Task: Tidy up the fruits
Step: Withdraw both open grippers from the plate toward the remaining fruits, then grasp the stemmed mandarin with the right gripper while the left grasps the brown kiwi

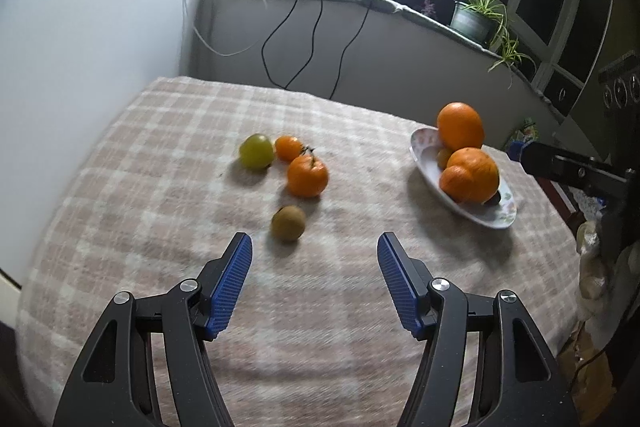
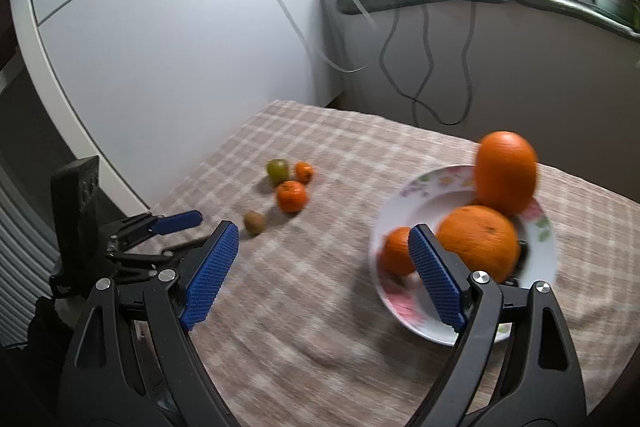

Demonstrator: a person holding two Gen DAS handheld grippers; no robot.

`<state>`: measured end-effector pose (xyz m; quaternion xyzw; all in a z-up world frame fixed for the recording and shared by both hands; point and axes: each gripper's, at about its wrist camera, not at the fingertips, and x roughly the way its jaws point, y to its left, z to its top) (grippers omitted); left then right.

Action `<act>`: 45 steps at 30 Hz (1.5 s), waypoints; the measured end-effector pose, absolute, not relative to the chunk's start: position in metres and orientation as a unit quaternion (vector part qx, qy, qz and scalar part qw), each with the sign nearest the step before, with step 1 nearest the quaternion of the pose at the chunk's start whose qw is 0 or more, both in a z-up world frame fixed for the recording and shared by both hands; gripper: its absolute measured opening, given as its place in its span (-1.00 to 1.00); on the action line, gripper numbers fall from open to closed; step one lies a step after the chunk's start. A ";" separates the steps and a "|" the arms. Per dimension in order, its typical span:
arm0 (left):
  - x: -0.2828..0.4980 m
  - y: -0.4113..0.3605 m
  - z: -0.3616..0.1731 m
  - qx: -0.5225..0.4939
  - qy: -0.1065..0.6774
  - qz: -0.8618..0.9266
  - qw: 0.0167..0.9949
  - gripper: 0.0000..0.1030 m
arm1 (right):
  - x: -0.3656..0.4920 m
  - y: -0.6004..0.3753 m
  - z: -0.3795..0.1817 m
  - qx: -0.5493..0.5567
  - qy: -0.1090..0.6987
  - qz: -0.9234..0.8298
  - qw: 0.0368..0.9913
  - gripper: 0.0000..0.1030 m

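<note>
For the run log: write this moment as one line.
left gripper: open, empty, near kiwi | right gripper: open, empty, by plate

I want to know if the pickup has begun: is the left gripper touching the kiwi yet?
Apart. In the left wrist view the left gripper stands open, and checked tablecloth shows between its blue left fingertip and the kiwi just beyond.

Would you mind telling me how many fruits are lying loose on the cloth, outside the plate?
4: a green fruit farthest left, a small orange touching it, a bigger orange just nearer, and a kiwi nearest the left gripper. None seems hidden.
</note>
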<state>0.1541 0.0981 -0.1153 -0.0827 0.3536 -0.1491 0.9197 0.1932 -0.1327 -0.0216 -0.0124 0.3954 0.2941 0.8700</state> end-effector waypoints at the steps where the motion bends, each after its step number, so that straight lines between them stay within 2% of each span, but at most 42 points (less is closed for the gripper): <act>1: 0.154 0.099 -0.116 -0.081 0.354 -0.149 0.920 0.23 | 0.194 -0.127 -0.023 -0.013 0.398 0.299 0.867 0.73; 9: 0.151 0.109 -0.123 -0.072 0.359 -0.143 0.919 0.09 | 0.203 -0.081 -0.043 -0.015 0.425 0.329 0.843 0.73; 16: 0.156 0.116 -0.130 -0.078 0.365 -0.143 0.917 -0.01 | 0.218 -0.055 -0.061 -0.011 0.448 0.330 0.831 0.46; 26: 0.175 0.100 -0.136 -0.062 0.371 -0.160 0.913 -0.12 | 0.251 -0.038 -0.081 -0.009 0.478 0.305 0.824 0.40; 30: 0.182 0.093 -0.139 -0.053 0.377 -0.162 0.910 -0.17 | 0.262 -0.034 -0.091 -0.005 0.493 0.298 0.817 0.28; 37: 0.196 0.097 -0.142 -0.068 0.388 -0.161 0.905 -0.25 | 0.274 -0.032 -0.103 0.008 0.510 0.293 0.809 0.19; 45: 0.203 0.098 -0.146 -0.075 0.396 -0.164 0.900 -0.29 | 0.282 -0.026 -0.111 0.018 0.519 0.292 0.803 0.17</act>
